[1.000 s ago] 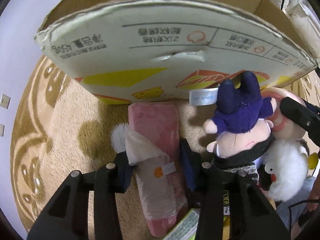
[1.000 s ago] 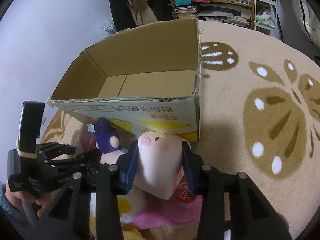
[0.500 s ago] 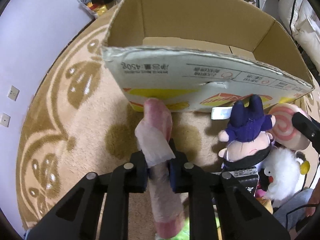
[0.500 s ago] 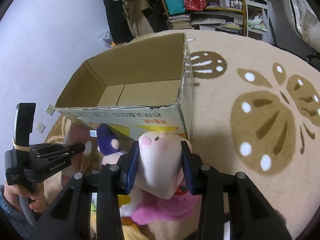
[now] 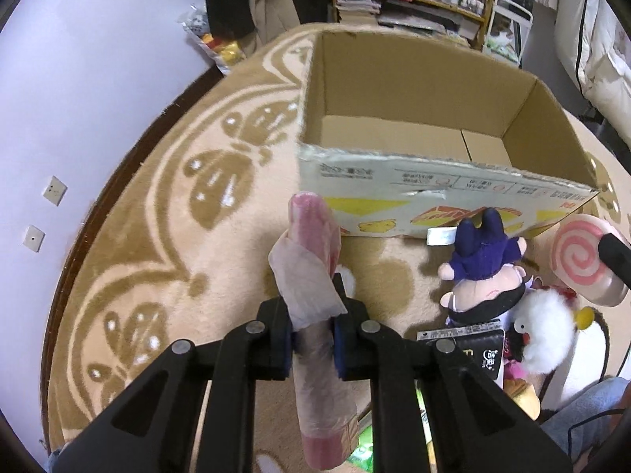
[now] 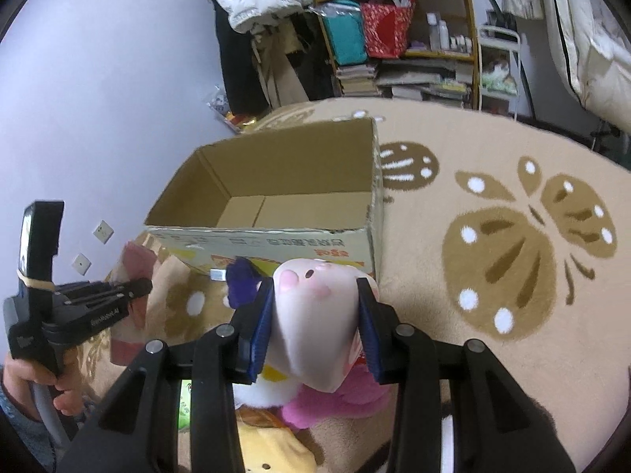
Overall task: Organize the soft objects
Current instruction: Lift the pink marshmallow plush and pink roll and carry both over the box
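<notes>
My left gripper [image 5: 314, 307] is shut on a long pink soft roll in clear plastic wrap [image 5: 311, 244], lifted off the rug in front of the open cardboard box [image 5: 414, 181]. My right gripper [image 6: 313, 307] is shut on a pale pink swirl-patterned plush cushion [image 6: 315, 311], held above the toy pile; the same cushion [image 5: 579, 256] shows at the right in the left wrist view. The box [image 6: 276, 213] stands empty. A purple-hooded doll [image 5: 481, 272] and a white fluffy plush [image 5: 544, 327] lie on the rug by the box's front wall.
A beige rug with brown butterfly patterns [image 6: 512, 244] covers the floor. Pink and yellow plush toys [image 6: 331, 402] lie under my right gripper. Shelves with books and bags [image 6: 394, 39] stand at the back. A hand [image 6: 59, 390] holds the left gripper's handle.
My left gripper closed on the pink roll and raised it from the rug. Both grippers rose, so the box's empty inside now shows. The right gripper kept its hold on the cushion.
</notes>
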The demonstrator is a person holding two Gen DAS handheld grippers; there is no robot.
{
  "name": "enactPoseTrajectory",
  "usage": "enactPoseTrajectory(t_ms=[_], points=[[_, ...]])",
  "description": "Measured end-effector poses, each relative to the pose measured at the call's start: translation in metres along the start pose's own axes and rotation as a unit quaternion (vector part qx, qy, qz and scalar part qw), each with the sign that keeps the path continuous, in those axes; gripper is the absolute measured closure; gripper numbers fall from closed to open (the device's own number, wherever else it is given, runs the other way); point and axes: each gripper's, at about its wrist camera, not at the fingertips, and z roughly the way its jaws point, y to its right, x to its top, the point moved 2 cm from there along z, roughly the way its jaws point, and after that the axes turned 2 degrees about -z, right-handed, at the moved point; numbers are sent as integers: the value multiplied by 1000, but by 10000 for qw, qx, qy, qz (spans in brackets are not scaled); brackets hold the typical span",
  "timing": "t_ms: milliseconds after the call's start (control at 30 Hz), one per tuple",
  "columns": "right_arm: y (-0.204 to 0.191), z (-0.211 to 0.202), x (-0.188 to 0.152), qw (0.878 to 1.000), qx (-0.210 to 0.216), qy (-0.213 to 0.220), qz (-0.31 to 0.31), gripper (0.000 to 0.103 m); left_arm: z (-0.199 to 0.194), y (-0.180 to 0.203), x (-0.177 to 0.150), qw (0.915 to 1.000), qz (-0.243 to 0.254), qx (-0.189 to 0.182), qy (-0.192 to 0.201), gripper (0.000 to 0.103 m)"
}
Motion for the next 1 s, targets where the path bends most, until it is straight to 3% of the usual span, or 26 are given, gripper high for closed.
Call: enactPoseTrajectory(t_ms=[167,367,800,1000], points=[[-16,-12,-1,9994,-170,135,-251,61,6,-54,-10,9995,-199,-12,242,89],[-26,-26,0,9984,-219,376,-354,61,-3,-85,-7,9973,-311,125,659,89],[-36,-65,19,9916,38,1233,-398,61,-47,-94,6,9876,-321,67,1533,89],[-39,-62,27,9898,99,1346,-455,61,-67,-84,19,9805,-160,12,1961,89]])
